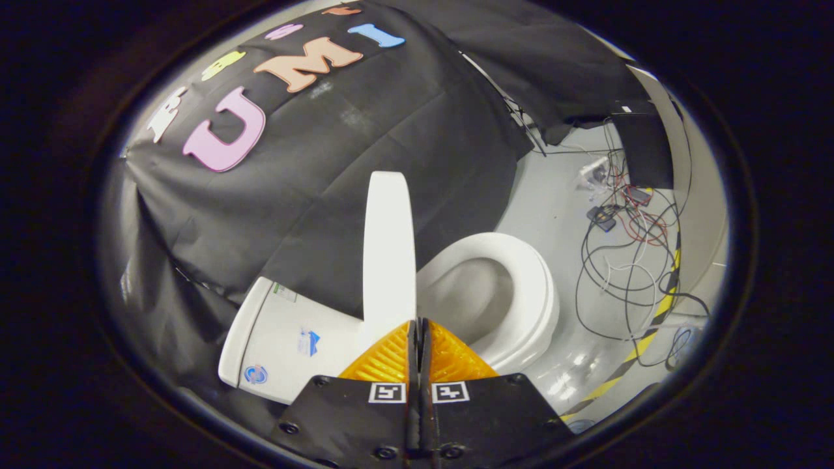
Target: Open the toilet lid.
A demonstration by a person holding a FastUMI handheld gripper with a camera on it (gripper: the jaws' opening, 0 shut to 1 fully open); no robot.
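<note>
**Lid raised: finish and release**

Gripper view: The gripper (417, 326) has its fingers pressed together with nothing between them, tips right at the edge of the toilet lid (389, 254). The lid stands upright between tank (287, 339) and open seat (521, 293). Judgement: nudge the lid gently until it rests back against the tank, then withdraw straight.

No legible text. Tank (273, 326) carries three stickers: a small label (285, 292) near the top, a blue logo (309, 342) and a round badge (255, 374), all too small to read. Gripper (419, 326) has one black-white square marker per finger, left (387, 393) and right (450, 392); these are patterns, not text. Fingers are closed together, tips by the upright lid (389, 247). Floor has yellow-black hazard tape (642, 339).
</note>
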